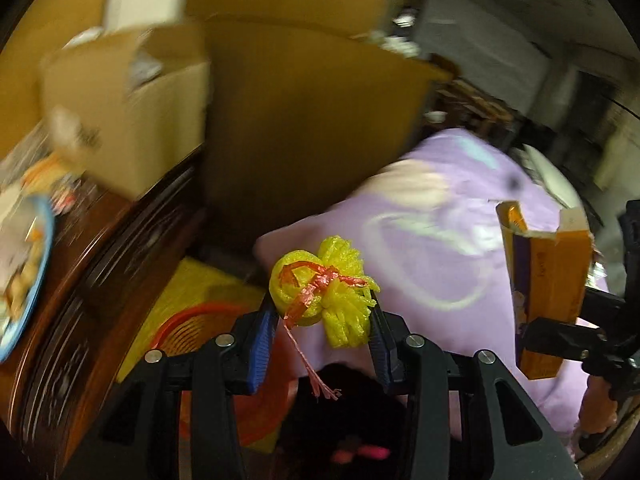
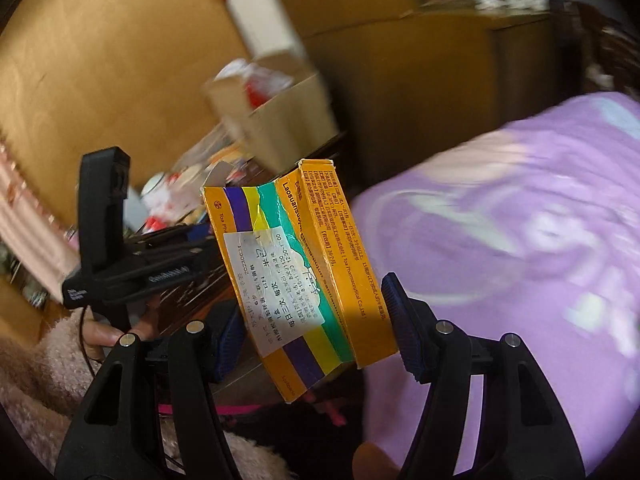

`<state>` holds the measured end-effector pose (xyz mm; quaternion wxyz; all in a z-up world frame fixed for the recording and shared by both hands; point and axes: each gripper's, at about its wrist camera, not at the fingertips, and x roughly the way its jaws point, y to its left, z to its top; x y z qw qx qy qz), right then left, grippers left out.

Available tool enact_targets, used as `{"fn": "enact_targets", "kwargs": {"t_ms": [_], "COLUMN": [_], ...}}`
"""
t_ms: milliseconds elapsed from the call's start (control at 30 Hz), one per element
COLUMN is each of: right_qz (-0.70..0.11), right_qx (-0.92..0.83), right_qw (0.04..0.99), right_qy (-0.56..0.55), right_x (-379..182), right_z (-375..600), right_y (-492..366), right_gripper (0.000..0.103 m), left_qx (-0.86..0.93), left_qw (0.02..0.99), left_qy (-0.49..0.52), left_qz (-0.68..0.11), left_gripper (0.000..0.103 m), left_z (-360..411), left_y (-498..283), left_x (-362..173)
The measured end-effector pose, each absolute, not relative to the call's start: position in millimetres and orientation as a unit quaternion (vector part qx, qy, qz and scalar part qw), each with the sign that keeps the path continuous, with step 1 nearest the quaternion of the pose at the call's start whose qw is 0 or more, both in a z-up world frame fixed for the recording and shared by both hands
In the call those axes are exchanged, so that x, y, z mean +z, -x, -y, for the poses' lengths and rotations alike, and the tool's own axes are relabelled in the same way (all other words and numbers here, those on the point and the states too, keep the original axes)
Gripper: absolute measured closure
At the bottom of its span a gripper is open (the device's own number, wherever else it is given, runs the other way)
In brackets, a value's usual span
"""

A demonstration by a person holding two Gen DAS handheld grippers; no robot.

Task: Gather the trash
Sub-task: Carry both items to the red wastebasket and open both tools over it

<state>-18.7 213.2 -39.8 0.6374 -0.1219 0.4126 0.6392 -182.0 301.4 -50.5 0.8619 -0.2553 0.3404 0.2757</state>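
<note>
A large lilac fabric surface with pale swirled patterns, blurred, fills the right side of both wrist views. Behind it, tall brown cardboard sheets are stood upright at the far side. To the left, an open brown cardboard box with white and red scraps inside is seen on a dark carved wooden table. On the near left edge of that table, a blue-rimmed plate is partly visible. Below the table, a yellow mat and an orange ring-shaped object lie low in the scene.

A torn orange cardboard medicine box with purple, yellow and green stripes and a white printed label is grasped by the right gripper; its blue pads are pressed against the box's two sides, and the box is held tilted above the lilac fabric. In the left wrist view the same box is seen at the far right, clamped in the black tool.

A small yellow foam net bundle tied with red plastic string is clenched between the blue pads of the left gripper, and the string's frayed end hangs down below it. In the right wrist view, a hand in a fluffy pink sleeve is seen on the other tool's handle at the near left.
</note>
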Motion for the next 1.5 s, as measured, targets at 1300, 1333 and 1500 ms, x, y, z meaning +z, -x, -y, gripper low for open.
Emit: {"fn": "enact_targets", "kwargs": {"t_ms": [1300, 1333, 1500], "right_qz": [-0.548, -0.545, -0.512], "right_qx": [0.609, 0.609, 0.598], "right_qw": [0.554, 0.558, 0.607], "right_qy": [0.147, 0.142, 0.111], "right_x": [-156, -152, -117], "right_z": [-349, -345, -307], "right_y": [59, 57, 36], "right_gripper": [0.029, 0.029, 0.029], "left_qx": [0.308, 0.309, 0.294], "left_qw": [0.778, 0.781, 0.808], "left_qy": [0.33, 0.328, 0.313], "left_qz": [-0.437, -0.433, -0.405], "left_gripper": [0.036, 0.035, 0.032], "left_z": [-371, -370, -360], "left_y": [239, 238, 219], "left_x": [-180, -175, -140]}}
